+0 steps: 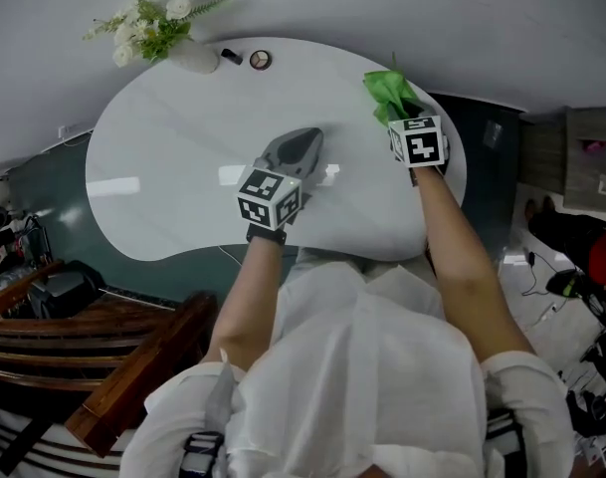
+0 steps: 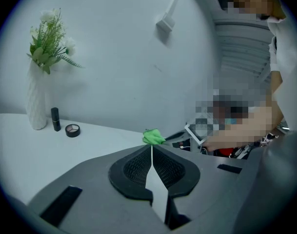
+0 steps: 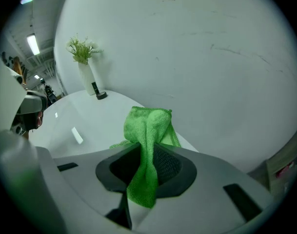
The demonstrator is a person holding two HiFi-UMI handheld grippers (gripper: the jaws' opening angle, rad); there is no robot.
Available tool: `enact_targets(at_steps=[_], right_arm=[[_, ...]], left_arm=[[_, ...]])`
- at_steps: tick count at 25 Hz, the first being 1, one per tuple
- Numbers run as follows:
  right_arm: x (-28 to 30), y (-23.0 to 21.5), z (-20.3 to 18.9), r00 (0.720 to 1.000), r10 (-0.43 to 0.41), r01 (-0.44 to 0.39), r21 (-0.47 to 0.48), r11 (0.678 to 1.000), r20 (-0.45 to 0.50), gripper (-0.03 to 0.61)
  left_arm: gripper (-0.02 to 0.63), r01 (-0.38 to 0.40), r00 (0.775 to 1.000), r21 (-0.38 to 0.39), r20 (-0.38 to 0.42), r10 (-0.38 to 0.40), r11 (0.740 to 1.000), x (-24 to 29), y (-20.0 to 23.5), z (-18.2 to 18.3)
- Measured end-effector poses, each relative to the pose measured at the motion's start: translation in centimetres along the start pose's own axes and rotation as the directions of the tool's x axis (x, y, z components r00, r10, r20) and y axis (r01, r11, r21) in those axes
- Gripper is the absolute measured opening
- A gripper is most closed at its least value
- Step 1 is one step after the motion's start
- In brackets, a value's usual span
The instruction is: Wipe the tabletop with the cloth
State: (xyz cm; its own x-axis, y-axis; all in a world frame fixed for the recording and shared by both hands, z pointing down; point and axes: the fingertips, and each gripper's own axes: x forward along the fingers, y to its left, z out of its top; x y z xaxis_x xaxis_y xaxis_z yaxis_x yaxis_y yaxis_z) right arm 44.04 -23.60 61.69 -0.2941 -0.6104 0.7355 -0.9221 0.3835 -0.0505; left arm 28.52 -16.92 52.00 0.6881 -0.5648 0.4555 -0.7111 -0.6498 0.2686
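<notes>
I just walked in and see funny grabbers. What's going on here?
A person stands at a white table with a gripper in each hand. The right gripper is shut on a green cloth, near the table's far right edge. The left gripper is shut with nothing in it, over the middle of the table. A vase of flowers stands at the far edge.

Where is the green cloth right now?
The green cloth is pinched in the right gripper, near the far right edge of the white table in the head view.
</notes>
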Motion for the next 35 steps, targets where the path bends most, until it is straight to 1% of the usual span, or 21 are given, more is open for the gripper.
enact_targets(at_steps=[7,12,16,20,24,28,30,32,35], right_arm=[[-4.9,-4.8,-5.5,0.997,-0.082,0.083,0.066,0.994,-0.008,0.069],[-8.3,-7.2,-9.8,0.99,-0.142,0.143,0.107,0.984,-0.022,0.069],[-11.2,-8.1,-13.2,0.983,-0.181,0.184,0.132,0.974,-0.035,0.069],[-13.1,-7.7,-15.6,0.976,-0.214,0.219,0.167,0.961,-0.05,0.069],[-13.6,-6.7,-16.5,0.967,-0.245,0.256,0.234,0.938,-0.075,0.069],[-13.3,-5.5,-16.1,0.95,-0.298,0.313,0.287,0.905,-0.096,0.069],[-12.8,-4.6,-15.6,0.945,-0.312,0.328,0.317,0.89,-0.101,0.069],[-12.2,-3.4,-14.8,0.944,-0.316,0.331,0.325,0.886,-0.1,0.069],[-10.7,-1.4,-13.3,0.943,-0.317,0.331,0.311,0.891,-0.097,0.069]], left_arm=[[0.021,0.051,0.999,0.016,-0.009,-0.05,0.999,2.8,-3.3,0.1],[0.021,0.076,0.997,0.02,-0.011,-0.076,0.997,4.1,-5.0,-0.3],[0.021,0.091,0.996,0.021,-0.016,-0.091,0.996,4.6,-6.6,-0.7],[0.021,0.084,0.996,0.011,-0.023,-0.084,0.996,4.2,-6.8,-1.4],[0.021,0.067,0.997,0.002,-0.032,-0.067,0.998,3.0,-6.0,-2.0],[0.021,0.052,0.998,-0.007,-0.035,-0.052,0.999,1.3,-4.8,-2.6],[0.021,0.048,0.998,-0.015,-0.037,-0.048,0.999,0.3,-4.0,-3.0],[0.021,0.045,0.998,-0.02,-0.041,-0.045,0.999,-0.8,-3.1,-3.3],[0.021,0.038,0.998,-0.028,-0.046,-0.039,0.999,-2.4,-1.4,-3.8]])
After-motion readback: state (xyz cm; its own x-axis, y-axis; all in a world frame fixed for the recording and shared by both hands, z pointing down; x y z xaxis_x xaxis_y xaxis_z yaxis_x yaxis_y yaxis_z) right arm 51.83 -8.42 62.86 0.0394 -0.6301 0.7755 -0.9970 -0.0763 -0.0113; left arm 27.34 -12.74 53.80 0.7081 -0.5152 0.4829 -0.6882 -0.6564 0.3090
